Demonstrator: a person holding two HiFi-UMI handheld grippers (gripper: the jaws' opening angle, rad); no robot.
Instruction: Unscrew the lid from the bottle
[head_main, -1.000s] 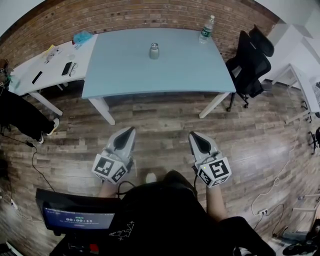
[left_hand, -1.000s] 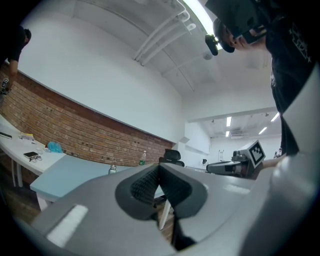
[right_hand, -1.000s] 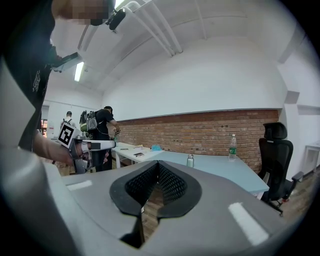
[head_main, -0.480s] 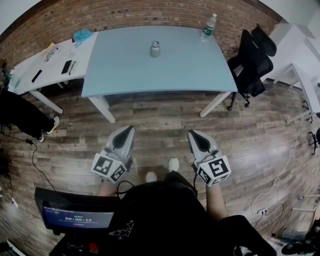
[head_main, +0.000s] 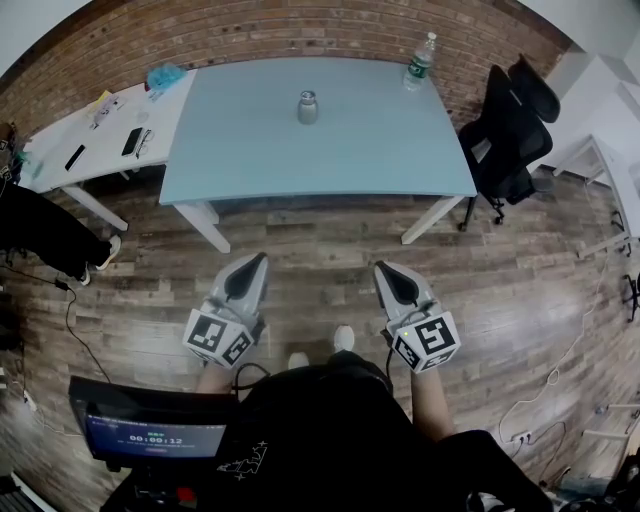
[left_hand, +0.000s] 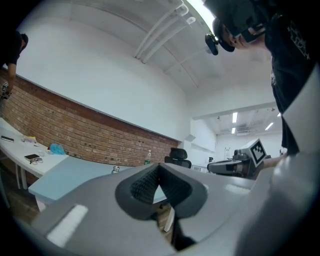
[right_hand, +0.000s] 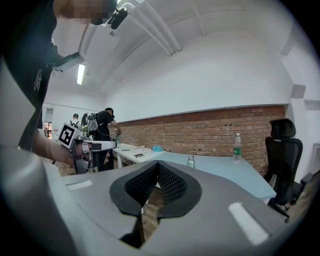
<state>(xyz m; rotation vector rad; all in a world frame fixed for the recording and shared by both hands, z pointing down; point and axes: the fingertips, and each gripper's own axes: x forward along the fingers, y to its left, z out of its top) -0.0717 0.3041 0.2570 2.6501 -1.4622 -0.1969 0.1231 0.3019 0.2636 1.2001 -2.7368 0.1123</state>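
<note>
Left gripper, right gripper closed; bottle small, upright, capped, seemingly steel.

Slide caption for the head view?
Left hand-held gripper and right hand-held gripper, shut and empty, short of the blue table with a metal bottle.

A pale blue table stands on the wood-plank floor against the brick wall. A small metal bottle stands upright near its middle, and a clear plastic water bottle stands at its far right corner, well apart. A white table touching its left end holds a dark phone and a teal bundle.
</note>
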